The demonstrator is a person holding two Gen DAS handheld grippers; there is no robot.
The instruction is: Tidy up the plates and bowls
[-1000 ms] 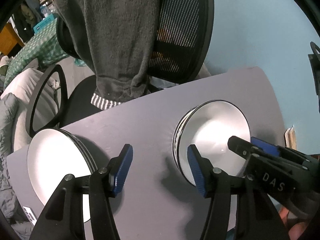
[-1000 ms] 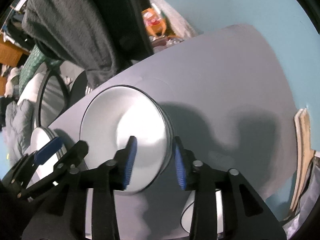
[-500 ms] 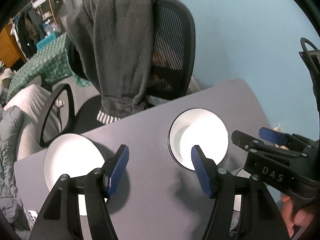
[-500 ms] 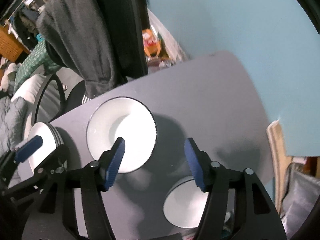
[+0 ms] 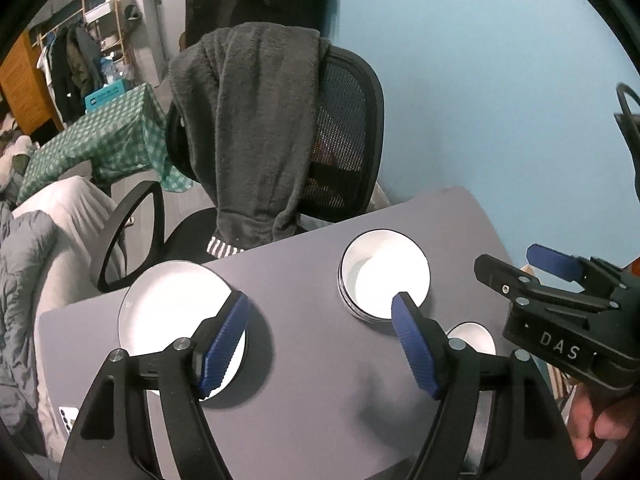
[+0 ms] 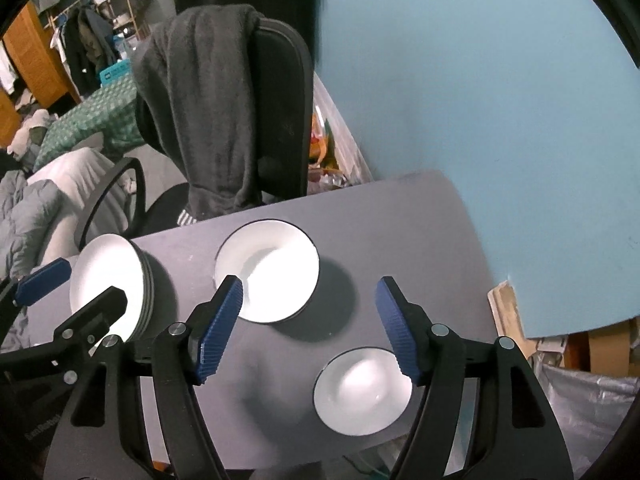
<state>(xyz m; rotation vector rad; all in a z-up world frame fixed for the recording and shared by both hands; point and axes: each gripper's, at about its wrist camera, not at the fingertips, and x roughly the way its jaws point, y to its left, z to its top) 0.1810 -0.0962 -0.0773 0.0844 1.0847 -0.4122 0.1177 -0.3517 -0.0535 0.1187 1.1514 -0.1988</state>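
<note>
Right wrist view: three white dish stacks point(image 6: 267, 270); both grippers point(image 6: 308, 324) wide, empty

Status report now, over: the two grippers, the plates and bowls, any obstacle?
Left gripper and right gripper open, jaws just widened, nothing between. Plate stack, bowl stack, small bowl apart on the table. No obstacle seen.

So on the table point(image 6: 400, 216) I had three piles: the plate stack point(image 6: 108, 276) sat far left, the wide bowls point(image 6: 268, 268) were in the middle toward the back edge, and a smaller bowl point(image 6: 362, 388) was nearer me on the right. Behind the table stood an office chair point(image 6: 284, 120) with a sweater point(image 6: 200, 100) draped over its back.
</note>
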